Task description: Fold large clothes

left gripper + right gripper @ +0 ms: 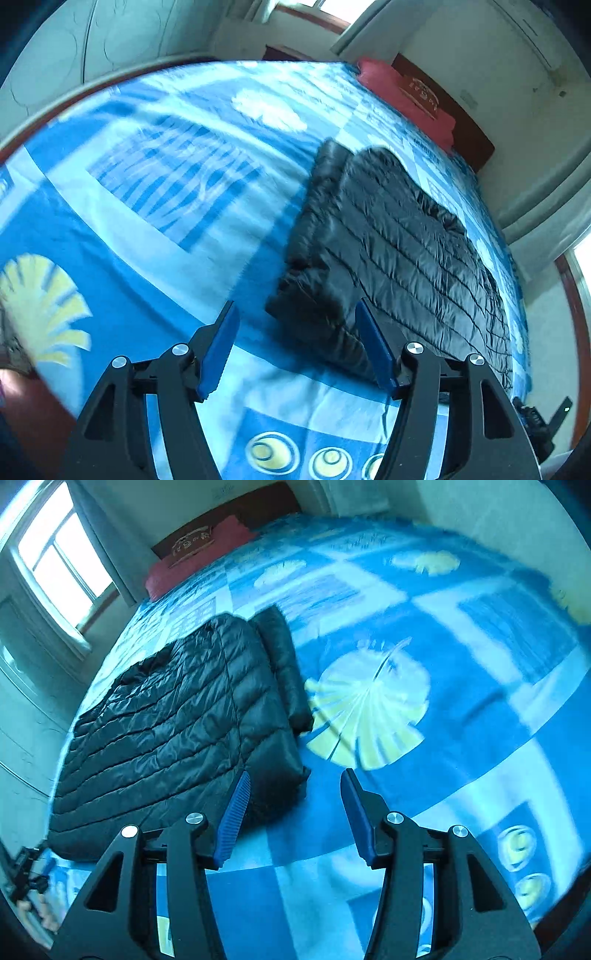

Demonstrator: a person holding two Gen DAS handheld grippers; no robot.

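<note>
A black quilted down jacket (399, 243) lies flat on the bed, with a sleeve folded along its one side. In the right wrist view the same jacket (177, 723) fills the left half. My left gripper (295, 312) hovers above the jacket's near corner; its blue pads (221, 347) stand apart and nothing is between them. My right gripper (295, 779) hangs over the jacket's other near corner, jaws open and empty. Both grippers are clear of the fabric.
The bed carries a blue and white patterned blanket (147, 206) with yellow fan shapes (365, 716). A red pillow (410, 96) lies at the dark wooden headboard (229, 513). A window (62, 554) is beyond the bed. The other hand's gripper (29, 878) shows at the lower left.
</note>
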